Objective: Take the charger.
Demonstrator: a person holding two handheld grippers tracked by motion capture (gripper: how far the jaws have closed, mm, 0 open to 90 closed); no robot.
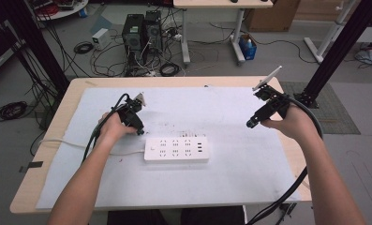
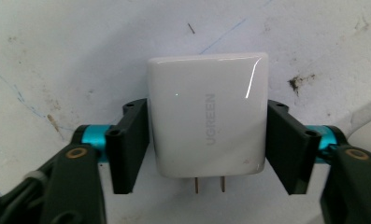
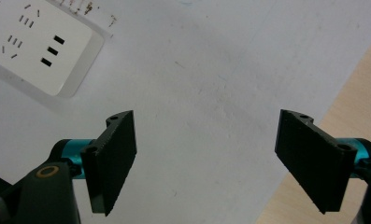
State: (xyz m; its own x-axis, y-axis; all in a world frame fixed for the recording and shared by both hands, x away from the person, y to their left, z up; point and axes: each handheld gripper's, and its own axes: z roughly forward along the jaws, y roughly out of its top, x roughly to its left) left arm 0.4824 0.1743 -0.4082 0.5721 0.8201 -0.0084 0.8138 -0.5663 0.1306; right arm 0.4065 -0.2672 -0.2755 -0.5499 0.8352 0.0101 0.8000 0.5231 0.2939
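Left tongs (image 2: 206,144) clamp a glossy white UGREEN charger (image 2: 207,116), prongs showing; right tongs (image 3: 206,161) gape wide.

Each tool (image 3: 206,158) has black jaws, teal collars, brass screws.

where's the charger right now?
The white charger sits between the left gripper's jaws in the left gripper view, prongs toward the camera, just left of the power strip in the high view.
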